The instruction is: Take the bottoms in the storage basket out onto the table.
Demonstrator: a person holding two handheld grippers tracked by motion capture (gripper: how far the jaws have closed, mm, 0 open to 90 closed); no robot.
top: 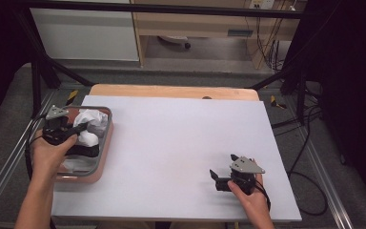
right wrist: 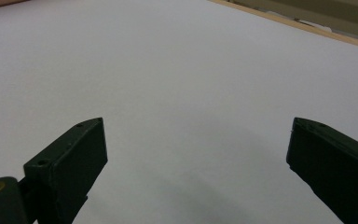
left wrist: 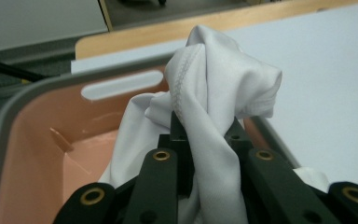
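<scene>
left gripper point(left wrist: 205, 135) is clamped on the white cloth point(left wrist: 214, 93), bunched between its jaws above the pink bin point(left wrist: 37, 126).

white cloth point(left wrist: 214, 93) | crumpled, bunched upward | partly lifted above pink basin point(left wrist: 37, 140) at table's left edge

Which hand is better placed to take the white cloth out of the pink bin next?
Left. The left gripper is already shut on the white cloth above the pink bin. The right gripper sits open on the white table, well apart from the bin.
</scene>
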